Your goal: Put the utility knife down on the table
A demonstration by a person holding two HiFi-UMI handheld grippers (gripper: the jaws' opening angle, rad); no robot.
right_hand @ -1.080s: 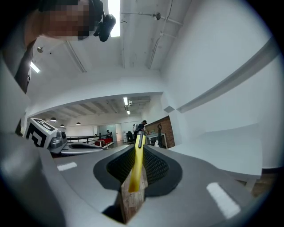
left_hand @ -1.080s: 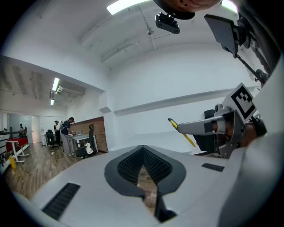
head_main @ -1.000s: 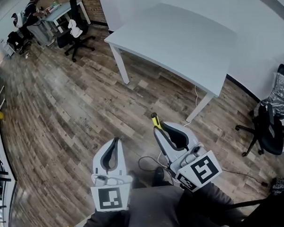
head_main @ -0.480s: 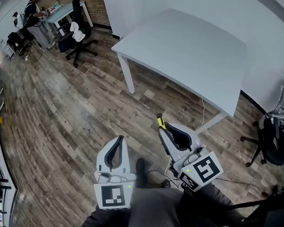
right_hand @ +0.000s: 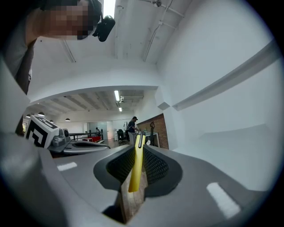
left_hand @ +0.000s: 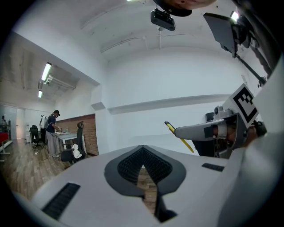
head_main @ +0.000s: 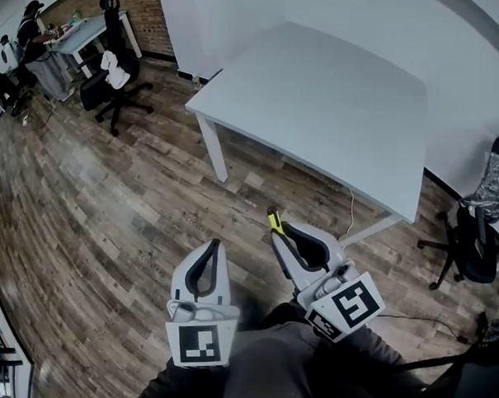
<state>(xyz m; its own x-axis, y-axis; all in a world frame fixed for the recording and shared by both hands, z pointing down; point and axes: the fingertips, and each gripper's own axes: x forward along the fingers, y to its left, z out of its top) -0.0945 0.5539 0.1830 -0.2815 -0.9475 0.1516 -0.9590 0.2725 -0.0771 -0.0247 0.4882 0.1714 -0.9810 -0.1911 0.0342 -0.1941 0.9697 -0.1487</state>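
My right gripper [head_main: 274, 235] is shut on a yellow utility knife [head_main: 272, 218], whose tip sticks out past the jaws toward the white table [head_main: 336, 99]. In the right gripper view the utility knife [right_hand: 136, 164] stands upright, pinched between the jaws of the right gripper [right_hand: 136, 170]. The left gripper [head_main: 213, 248] hangs beside it over the wooden floor, shut with nothing in it. From the left gripper view the left gripper [left_hand: 142, 165] shows its jaws closed together, and the utility knife [left_hand: 179, 136] juts from the other gripper at the right.
The white table has legs [head_main: 212, 147] at its near corner and a cable [head_main: 351, 207] hanging by its right leg. A black office chair [head_main: 471, 237] stands at the right. At the far left is a desk [head_main: 79, 34] with chairs and a person [head_main: 30, 19].
The view has shifted: the table now sits slightly lower and closer in the head view. Both grippers stay low over the floor, the right still holding the knife.
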